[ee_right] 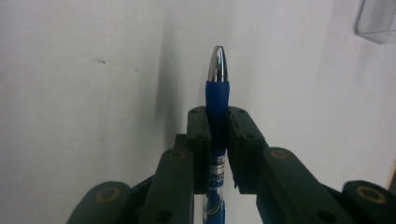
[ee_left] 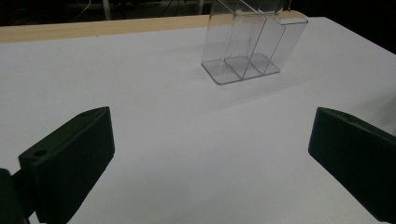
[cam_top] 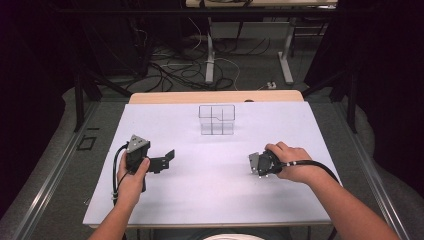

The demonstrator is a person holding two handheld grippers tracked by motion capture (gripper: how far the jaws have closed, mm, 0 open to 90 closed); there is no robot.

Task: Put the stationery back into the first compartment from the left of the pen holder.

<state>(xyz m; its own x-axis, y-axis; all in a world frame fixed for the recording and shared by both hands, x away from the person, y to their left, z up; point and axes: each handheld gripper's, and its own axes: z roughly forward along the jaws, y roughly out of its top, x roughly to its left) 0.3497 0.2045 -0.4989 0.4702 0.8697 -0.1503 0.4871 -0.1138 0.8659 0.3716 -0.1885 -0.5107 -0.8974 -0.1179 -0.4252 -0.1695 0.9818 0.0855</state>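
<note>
Between the jaws of the right gripper [ee_right: 218,116], a blue pen [ee_right: 217,88] is clamped, its pads pressing on the blue grip section. Its long axis runs along the line of the jaws, and the chrome tip points forward, past the jaw ends, toward the white surface ahead. The clear barrel with its printed label sits lower, between the jaw arms. From the high view, the right gripper [cam_top: 256,164] rests low over the right part of the white tabletop [cam_top: 210,195], held by the right hand [cam_top: 292,161], its jaws pointing toward the table's left. The left gripper [cam_top: 170,156], held by the left hand [cam_top: 131,180], has its jaws wide apart with nothing between them. A clear plastic organizer [cam_top: 217,119] with several compartments stands near the far edge. Beyond the table's wooden rim lie a dark floor, cables and metal table legs.
</note>
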